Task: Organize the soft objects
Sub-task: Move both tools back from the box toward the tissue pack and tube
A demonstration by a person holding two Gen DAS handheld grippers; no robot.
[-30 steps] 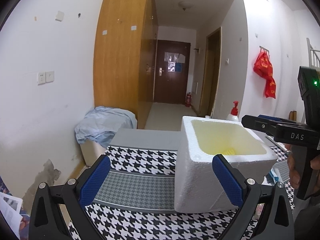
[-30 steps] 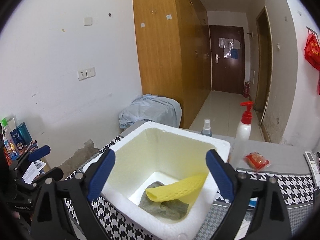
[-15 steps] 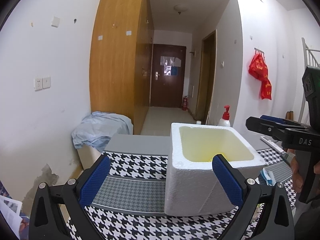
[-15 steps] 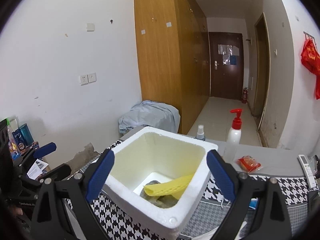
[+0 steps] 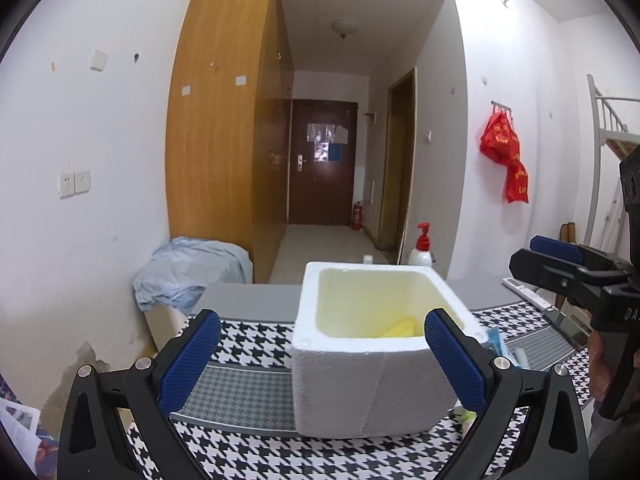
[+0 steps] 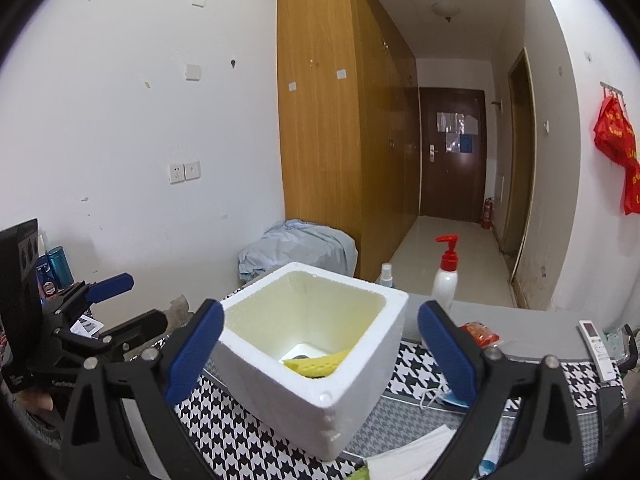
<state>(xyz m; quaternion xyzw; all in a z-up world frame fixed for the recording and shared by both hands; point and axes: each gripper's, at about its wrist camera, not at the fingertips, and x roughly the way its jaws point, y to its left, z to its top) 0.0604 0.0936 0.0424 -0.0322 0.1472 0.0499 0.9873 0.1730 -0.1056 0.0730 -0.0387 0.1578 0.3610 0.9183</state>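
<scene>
While the right hand-held gripper opens empty and the left hand-held gripper gapes empty, the yellow cloth lies inside the foam box; a careless swing could tip the box off the worktop.

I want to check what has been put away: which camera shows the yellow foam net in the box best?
The right wrist view: it looks down into the foam box, showing the yellow foam net lying along the bottom. The left wrist view shows only its tip above the near rim.
</scene>
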